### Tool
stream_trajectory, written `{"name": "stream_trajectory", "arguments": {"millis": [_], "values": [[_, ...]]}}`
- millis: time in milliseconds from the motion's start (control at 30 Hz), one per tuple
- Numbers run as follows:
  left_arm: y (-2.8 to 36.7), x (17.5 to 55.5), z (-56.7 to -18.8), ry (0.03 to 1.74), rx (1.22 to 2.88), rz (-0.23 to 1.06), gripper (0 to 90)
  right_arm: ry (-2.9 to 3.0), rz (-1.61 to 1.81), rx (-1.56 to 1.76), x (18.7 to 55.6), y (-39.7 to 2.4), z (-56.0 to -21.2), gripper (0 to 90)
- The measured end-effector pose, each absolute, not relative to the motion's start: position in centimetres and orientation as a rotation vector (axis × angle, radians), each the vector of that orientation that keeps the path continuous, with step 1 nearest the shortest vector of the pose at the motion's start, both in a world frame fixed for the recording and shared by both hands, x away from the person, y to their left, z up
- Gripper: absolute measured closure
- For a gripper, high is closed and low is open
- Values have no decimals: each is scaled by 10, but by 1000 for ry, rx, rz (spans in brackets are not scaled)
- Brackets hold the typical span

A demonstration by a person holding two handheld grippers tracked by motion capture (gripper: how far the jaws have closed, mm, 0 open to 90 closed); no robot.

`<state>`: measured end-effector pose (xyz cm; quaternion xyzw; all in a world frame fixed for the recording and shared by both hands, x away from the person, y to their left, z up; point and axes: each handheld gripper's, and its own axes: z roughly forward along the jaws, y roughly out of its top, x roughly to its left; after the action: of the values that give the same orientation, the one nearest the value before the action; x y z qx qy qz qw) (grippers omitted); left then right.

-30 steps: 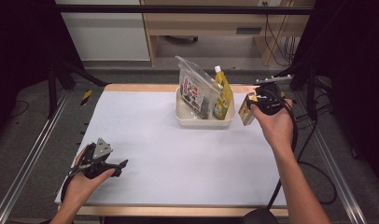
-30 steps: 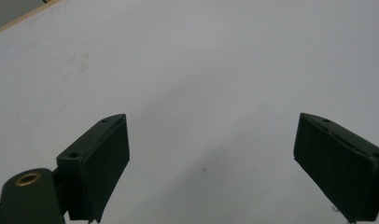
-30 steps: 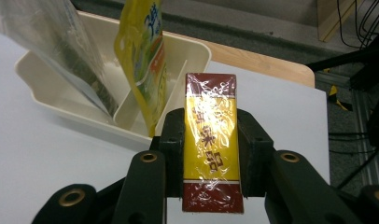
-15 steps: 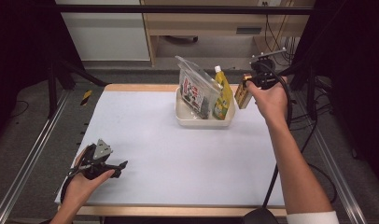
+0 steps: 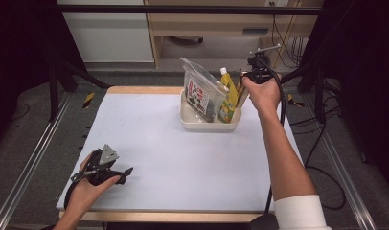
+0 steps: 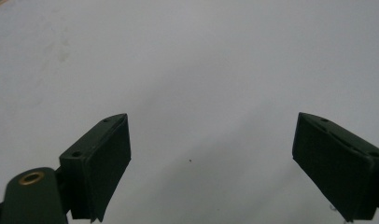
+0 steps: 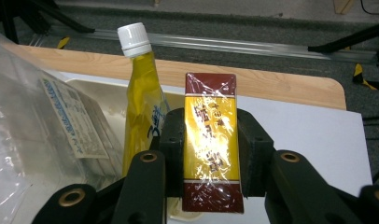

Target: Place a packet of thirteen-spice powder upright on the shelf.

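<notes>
Nearest, at the near left corner of the tabletop [image 5: 149, 143], the left claw [image 5: 128, 170] rests in the person's hand with its jaws wide apart and nothing between them; in the left gripper view there is only bare white surface ahead of it. It is well apart from the work, so the right hand is the one that counts.

Across the open middle of the tabletop, at the far right, stands the cream tub [image 5: 209, 125]. In it a clear bag [image 5: 200, 91] leans at the left side and a yellow bottle [image 5: 227, 96] with a white cap stands upright at the right side.

Just right of the tub's far right corner, the right claw [image 5: 245, 86] grips a box [image 7: 211, 154], yellow with dark red ends and wrapped in film. The pads press on its two long sides, jaws fairly narrow. In the right gripper view the box's long axis runs along the jaws, away from the hand, with the bottle [image 7: 143, 107] just beside it to the left.

The coming move likely turns on that gap: the tub's free room lies right of the bottle, a narrow slot against the right wall. The box probably has to go in upright, with the bottle and the rim as the things to clear. Right of the tub the tabletop is open to its edge.
</notes>
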<state>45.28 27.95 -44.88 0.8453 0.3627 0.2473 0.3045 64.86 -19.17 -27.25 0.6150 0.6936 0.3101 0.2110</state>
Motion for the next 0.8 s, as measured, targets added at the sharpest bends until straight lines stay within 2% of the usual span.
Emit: {"name": "stream_trajectory", "arguments": {"millis": [800], "values": [[275, 453, -453, 949, 2270, 644, 120, 1889, 828, 1767, 661, -184, -294, 680]]}}
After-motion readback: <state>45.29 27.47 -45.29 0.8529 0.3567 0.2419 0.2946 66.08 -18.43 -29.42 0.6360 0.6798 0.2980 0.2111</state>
